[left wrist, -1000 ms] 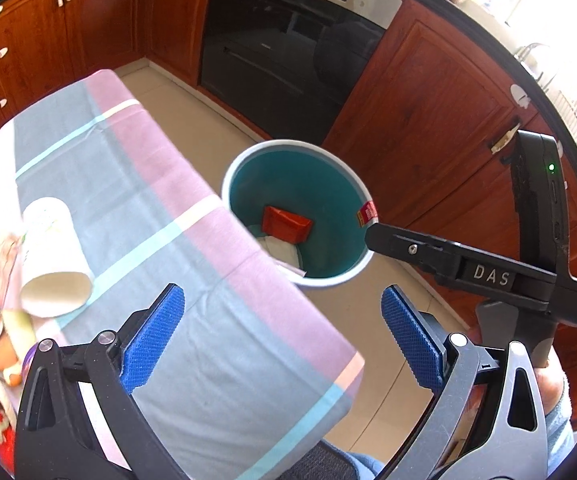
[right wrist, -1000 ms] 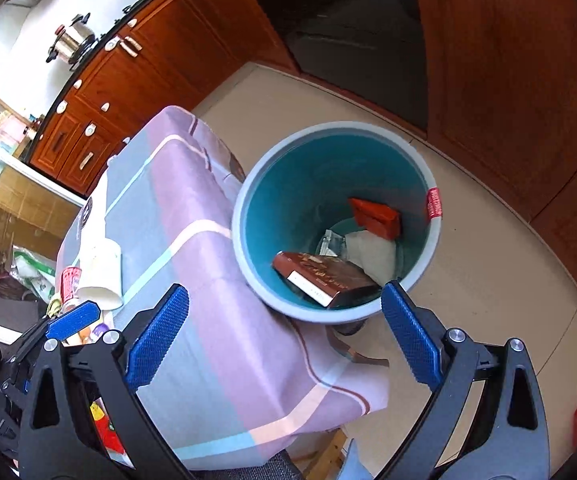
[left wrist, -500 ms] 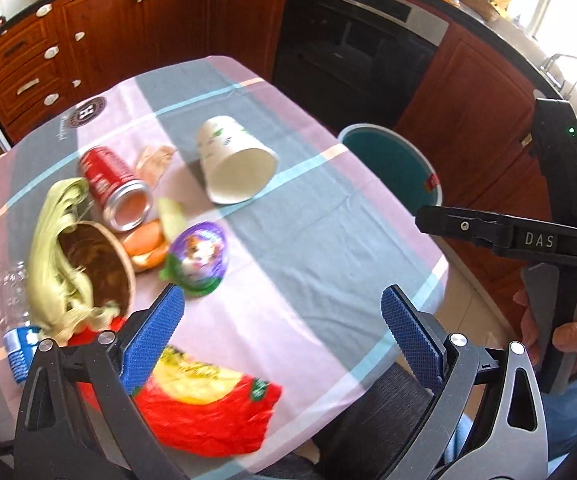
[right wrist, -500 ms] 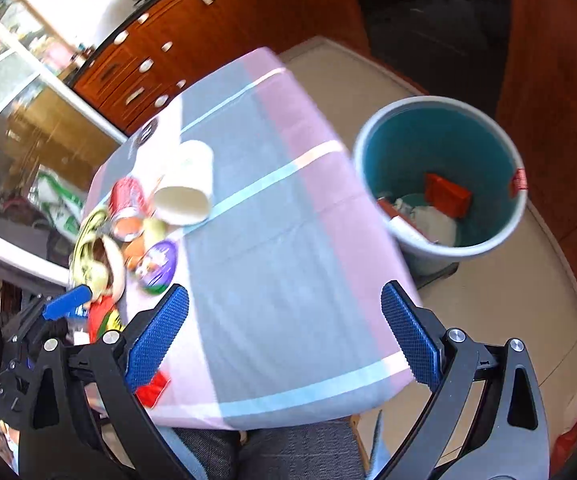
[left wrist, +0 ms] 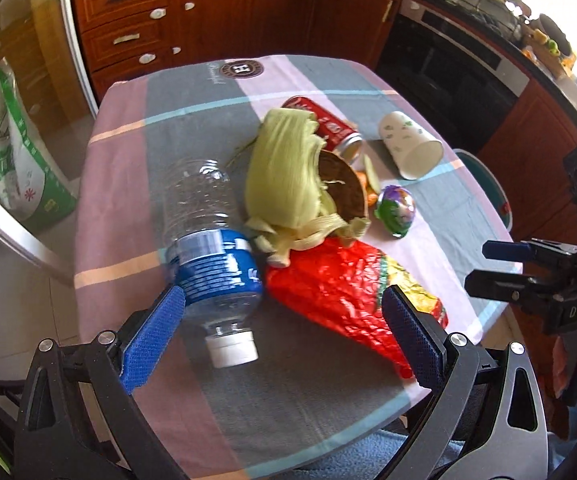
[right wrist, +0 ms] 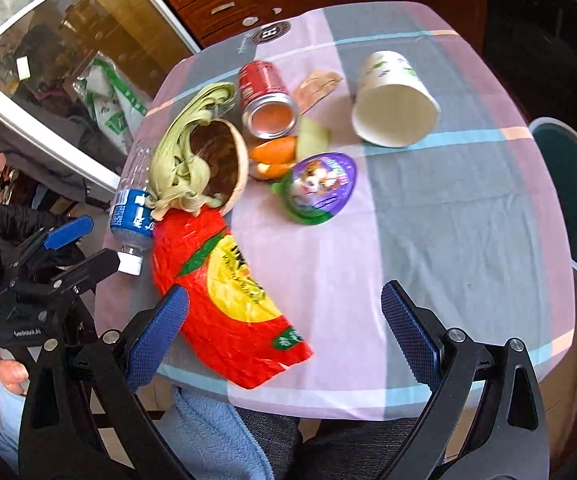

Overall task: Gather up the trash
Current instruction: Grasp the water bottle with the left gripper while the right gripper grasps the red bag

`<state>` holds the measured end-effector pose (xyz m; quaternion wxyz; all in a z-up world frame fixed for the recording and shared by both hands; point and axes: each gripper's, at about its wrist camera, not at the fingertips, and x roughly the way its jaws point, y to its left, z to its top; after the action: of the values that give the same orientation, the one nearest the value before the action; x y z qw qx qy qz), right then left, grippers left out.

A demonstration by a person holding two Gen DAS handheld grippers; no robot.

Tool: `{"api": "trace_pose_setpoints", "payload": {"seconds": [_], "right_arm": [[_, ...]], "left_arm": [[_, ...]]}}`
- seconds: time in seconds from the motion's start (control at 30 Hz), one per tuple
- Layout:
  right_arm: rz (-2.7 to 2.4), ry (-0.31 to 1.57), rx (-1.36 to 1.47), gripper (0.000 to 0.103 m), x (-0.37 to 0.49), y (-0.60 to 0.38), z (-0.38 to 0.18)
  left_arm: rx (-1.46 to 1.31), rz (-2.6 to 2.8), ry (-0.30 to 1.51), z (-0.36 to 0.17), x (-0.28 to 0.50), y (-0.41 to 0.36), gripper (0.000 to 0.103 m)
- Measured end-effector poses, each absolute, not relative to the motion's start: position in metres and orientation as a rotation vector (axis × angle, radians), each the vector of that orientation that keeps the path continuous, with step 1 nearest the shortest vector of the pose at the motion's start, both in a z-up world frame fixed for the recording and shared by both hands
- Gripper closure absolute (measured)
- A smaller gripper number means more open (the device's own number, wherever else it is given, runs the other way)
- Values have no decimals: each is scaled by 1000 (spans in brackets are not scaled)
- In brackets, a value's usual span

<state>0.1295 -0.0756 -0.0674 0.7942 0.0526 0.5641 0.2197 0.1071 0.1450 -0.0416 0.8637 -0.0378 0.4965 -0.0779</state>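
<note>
- Left wrist view: your left gripper [left wrist: 282,332] is spread wide and empty. The clear plastic bottle with a blue label [left wrist: 212,256] lies on its side between the fingers. It looks light and slippery, so grab its middle.
- Right wrist view: your right gripper [right wrist: 284,336] is wide open over the crinkly red snack bag [right wrist: 224,300] on the striped tablecloth [right wrist: 448,208]. It looks soft, so pinch its edge.

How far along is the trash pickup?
Early to midway, judging by the table. Both grippers, left and right, are open and empty. Still on the tablecloth: plastic bottle, red snack bag, corn husks, soda can, paper cup, purple wrapper. The bin stands beside the table, contents not visible.
</note>
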Motion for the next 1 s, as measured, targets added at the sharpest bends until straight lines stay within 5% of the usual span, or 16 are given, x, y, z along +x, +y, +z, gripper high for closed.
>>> {"api": "trace_pose_setpoints", "payload": {"seconds": [0.8,0.93,1.0], "right_arm": [[538,1305,-97,11,125,19,-115],[558,1267,-128,27,115,20,-109],[567,1253,-133,42,110,18,-106]], "left_arm": [[-222,-182,1099,-100,154,191,4],[-221,-184,1063,-99,150,192,9],[-208,-192,1059,-97,147,190,27]]}}
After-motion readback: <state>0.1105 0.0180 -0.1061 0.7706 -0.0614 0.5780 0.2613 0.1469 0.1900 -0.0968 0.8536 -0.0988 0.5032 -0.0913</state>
